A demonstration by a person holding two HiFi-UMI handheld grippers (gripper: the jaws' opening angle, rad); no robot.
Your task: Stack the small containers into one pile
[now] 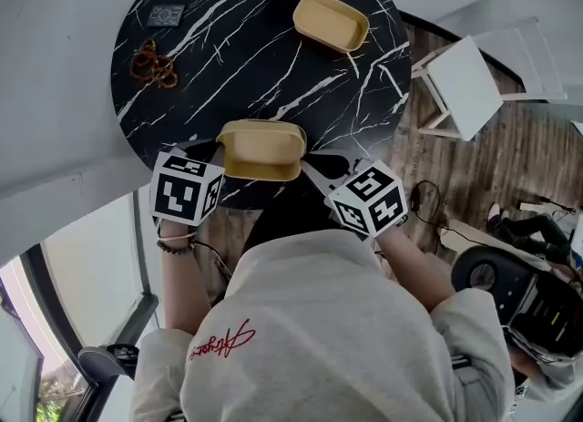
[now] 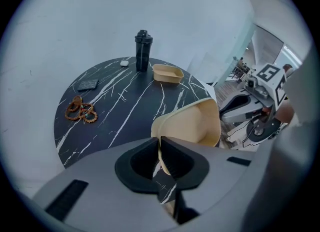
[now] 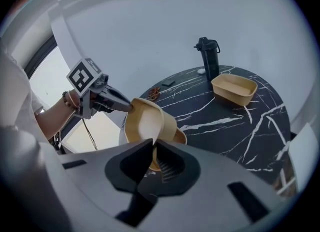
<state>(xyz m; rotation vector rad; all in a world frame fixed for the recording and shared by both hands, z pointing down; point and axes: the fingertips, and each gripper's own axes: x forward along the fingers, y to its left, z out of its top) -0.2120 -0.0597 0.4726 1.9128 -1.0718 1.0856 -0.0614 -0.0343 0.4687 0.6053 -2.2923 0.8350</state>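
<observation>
A tan container (image 1: 262,151) hangs over the near edge of the black marble table (image 1: 209,56), tilted, with what looks like a second one nested under it (image 3: 178,135). My left gripper (image 1: 217,149) is shut on its left rim, and the thin wall (image 2: 161,148) stands between the pads. My right gripper (image 1: 310,167) is shut on the opposite rim, the wall (image 3: 151,146) pinched in its jaws. In the right gripper view the left gripper's tip (image 3: 125,105) meets the far rim. Another tan container (image 1: 330,22) sits upright at the table's far right side.
A black bottle (image 2: 142,50) stands at the table's far edge beside a small white object (image 2: 124,63). Brown bead bracelets (image 1: 153,65) and a dark square coaster (image 1: 166,15) lie on the left part. A white chair (image 1: 465,87) stands right of the table.
</observation>
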